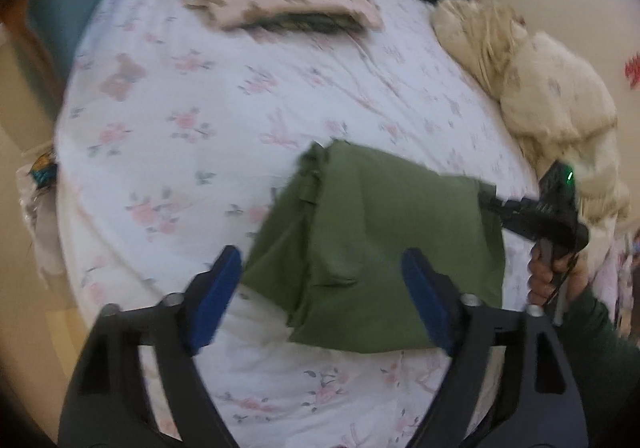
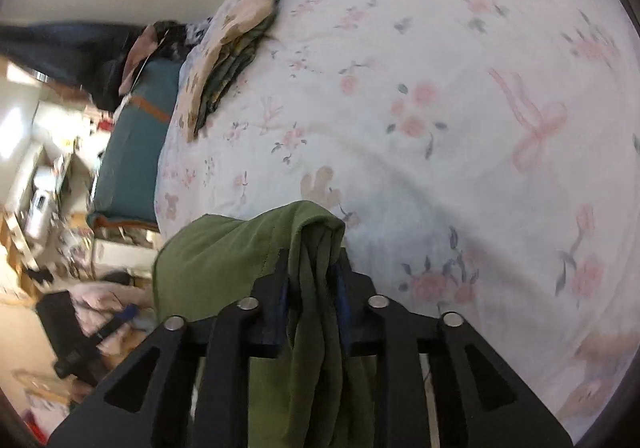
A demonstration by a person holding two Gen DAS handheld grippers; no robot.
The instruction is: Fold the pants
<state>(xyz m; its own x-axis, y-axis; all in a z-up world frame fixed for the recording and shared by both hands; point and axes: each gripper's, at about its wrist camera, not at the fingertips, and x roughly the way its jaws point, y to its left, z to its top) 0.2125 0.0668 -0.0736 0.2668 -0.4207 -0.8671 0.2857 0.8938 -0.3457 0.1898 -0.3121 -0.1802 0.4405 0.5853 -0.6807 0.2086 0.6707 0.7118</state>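
Pants (image 1: pixel 372 248) folded, right gripper (image 2: pixel 312 288) clamping edge

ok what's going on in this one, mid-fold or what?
Mid-fold, it looks like. A person is working green pants on a floral bedsheet with two handheld grippers. The right gripper is shut on a bunched part of the fabric, with the rest draping down. The left gripper is open, its blue fingers spread over the pants and holding nothing. A stack of already folded clothes sits further up the bed.
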